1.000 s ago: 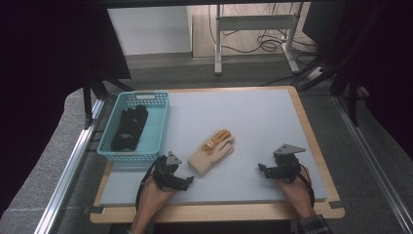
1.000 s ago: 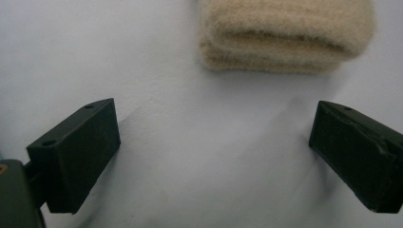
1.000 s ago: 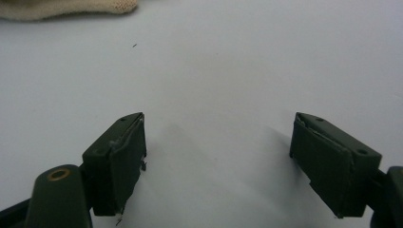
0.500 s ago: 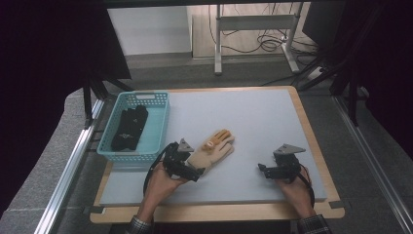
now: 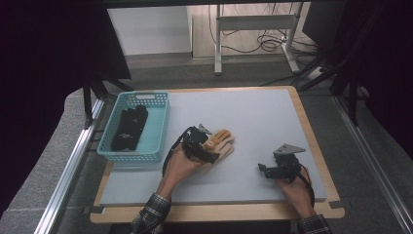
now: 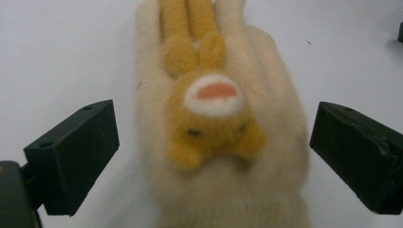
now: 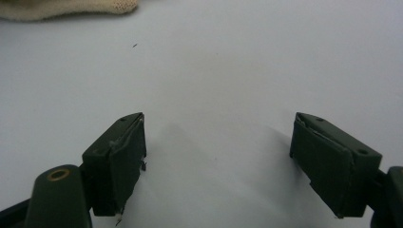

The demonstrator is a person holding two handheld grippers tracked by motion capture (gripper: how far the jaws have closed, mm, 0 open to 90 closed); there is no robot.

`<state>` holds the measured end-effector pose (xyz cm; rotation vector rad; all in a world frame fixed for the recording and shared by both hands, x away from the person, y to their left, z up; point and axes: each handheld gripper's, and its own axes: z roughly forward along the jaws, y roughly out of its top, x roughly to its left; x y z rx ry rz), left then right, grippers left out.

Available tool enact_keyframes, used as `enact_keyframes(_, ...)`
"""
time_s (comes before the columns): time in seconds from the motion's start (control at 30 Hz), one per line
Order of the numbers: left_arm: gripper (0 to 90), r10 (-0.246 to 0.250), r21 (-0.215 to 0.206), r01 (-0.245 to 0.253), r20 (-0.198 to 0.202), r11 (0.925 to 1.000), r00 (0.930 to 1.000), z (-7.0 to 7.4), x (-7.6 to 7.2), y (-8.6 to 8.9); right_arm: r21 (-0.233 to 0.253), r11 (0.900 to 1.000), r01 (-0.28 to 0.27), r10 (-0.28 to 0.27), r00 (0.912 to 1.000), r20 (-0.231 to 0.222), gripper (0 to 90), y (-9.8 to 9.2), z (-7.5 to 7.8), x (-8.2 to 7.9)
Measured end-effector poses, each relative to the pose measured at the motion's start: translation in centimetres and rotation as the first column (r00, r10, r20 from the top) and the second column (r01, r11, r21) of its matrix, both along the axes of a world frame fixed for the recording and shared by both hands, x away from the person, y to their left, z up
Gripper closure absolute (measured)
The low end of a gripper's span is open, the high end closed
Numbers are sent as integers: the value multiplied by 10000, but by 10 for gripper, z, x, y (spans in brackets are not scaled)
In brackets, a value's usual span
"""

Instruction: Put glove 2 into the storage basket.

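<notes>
where the table meets its left edge, a teal basket point(image 5: 156, 127) sits on the grey mat point(image 5: 263, 117) with dark gloves point(image 5: 128, 127) lying inside it. just right of the basket, the left gripper point(image 5: 210, 147) hangs over the wrist end of a cream glove point(image 5: 223, 146) that lies flat on the mat, fingers pointing away from the person. in the left gripper view, its jaws stand wide apart, one on each side of the glove point(image 6: 223, 123), gripping nothing; whether they touch the fabric is unclear, since the image is soft. an orange animal figure point(image 6: 211, 109) is sewn on the glove's back. further right, well apart from the glove, the right gripper point(image 5: 267, 170) rests low near the front edge, jaws wide open over bare mat point(image 7: 228, 85).
</notes>
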<state>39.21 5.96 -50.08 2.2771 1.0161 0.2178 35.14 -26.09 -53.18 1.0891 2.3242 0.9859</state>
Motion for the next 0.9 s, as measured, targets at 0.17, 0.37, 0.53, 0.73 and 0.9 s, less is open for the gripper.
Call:
enact_keyframes(0.17,6,-112,149,119,-487,9998,9988,-13,6,-10,1,10000,0,0,10000,-3,190,0,0,0)
enact_keyframes(0.37,21,-108,919,142,-369,9957,9993,-23,3,-19,-2,10000,1,-1,10000,1,190,0,0,0)
enact_keyframes(0.53,71,-261,1161,299,-340,9928,9991,-23,0,-23,-4,10000,1,-1,10000,1,191,0,0,0)
enact_keyframes(0.73,325,182,1010,-153,-280,9948,9994,-18,1,-15,-9,10000,5,-5,10000,-2,190,0,0,0)
enact_keyframes(0.9,500,324,1008,-285,-370,9945,9988,-16,2,-12,-8,10000,6,-6,10000,-1,190,0,0,0)
